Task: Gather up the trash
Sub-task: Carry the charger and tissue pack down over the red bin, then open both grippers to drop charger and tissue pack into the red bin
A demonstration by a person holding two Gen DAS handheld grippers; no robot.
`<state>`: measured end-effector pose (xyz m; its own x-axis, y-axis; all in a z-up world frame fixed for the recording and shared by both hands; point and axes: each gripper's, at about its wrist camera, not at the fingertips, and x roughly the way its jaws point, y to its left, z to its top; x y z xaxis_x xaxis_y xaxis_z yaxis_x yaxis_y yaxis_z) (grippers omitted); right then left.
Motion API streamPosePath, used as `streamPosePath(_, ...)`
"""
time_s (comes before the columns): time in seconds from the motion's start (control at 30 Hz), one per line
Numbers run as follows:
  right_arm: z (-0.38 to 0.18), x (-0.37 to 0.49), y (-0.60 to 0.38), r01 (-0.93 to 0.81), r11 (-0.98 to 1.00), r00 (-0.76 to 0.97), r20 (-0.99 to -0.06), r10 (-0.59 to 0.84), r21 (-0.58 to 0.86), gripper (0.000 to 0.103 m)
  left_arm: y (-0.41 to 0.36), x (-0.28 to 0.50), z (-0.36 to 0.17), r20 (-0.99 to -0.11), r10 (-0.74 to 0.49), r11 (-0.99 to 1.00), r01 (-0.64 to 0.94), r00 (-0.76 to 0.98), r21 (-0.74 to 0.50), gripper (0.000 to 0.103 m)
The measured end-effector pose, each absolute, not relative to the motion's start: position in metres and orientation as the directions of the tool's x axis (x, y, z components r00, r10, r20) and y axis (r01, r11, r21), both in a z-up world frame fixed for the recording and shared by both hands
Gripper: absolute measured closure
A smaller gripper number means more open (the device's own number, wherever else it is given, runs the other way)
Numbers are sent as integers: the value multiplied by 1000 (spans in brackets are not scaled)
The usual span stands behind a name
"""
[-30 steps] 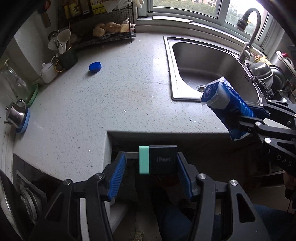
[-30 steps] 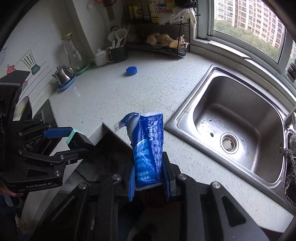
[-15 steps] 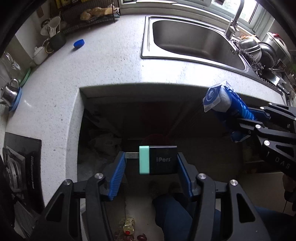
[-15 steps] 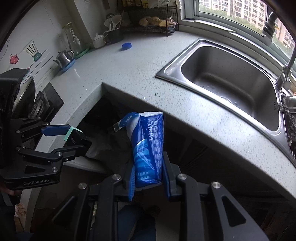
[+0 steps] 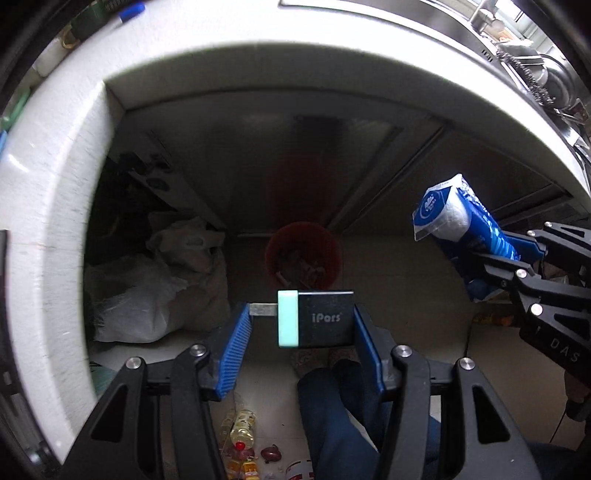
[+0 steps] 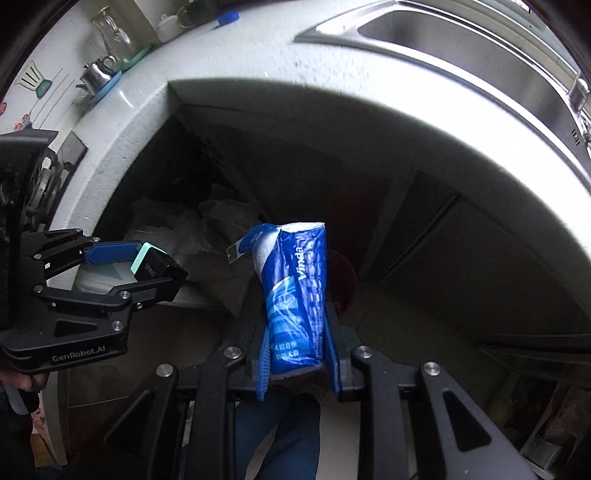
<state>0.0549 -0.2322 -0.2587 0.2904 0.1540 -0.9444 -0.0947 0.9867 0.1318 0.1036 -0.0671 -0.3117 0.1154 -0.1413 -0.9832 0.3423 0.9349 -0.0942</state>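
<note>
My left gripper (image 5: 301, 321) is shut on a small black box (image 5: 325, 319) with a mint-green end, labelled iPors; it also shows in the right wrist view (image 6: 153, 266). My right gripper (image 6: 295, 332) is shut on a blue tissue pack (image 6: 295, 288), which also shows in the left wrist view (image 5: 461, 225). Both are held below counter height, above the floor. A red trash bin (image 5: 303, 254) with litter inside stands on the floor under the counter, just beyond the black box. In the right wrist view the bin (image 6: 341, 273) is mostly hidden behind the tissue pack.
The white counter edge (image 5: 258, 70) arcs overhead, with the steel sink (image 6: 461, 33) on top. White plastic bags (image 5: 155, 284) lie left of the bin. Bottles and scraps (image 5: 242, 435) lie on the floor near my leg (image 5: 340, 424). Dark cabinet doors (image 6: 461, 258) stand behind.
Both grippers have dropped from counter height down toward the floor, still holding their items. The red bin has come into view ahead of the left gripper.
</note>
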Motion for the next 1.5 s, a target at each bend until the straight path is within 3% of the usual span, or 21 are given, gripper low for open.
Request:
streamPosePath(0.83, -516, 127, -233, 41, 989, 151, -979, 135, 142, 80, -67, 161, -600, -990, -132, 940, 310, -47, -140, 51)
streamPosePath(1.13, -566, 135, -238, 51, 992, 148, -983, 106, 114, 79, -70, 172, -664, -987, -130, 940, 306, -93, -152, 51)
streamPosePath(1.5, -588, 132, -243, 73, 992, 121, -988, 93, 102, 77, -70, 182, -692, -983, -168, 941, 285, -79, -184, 51)
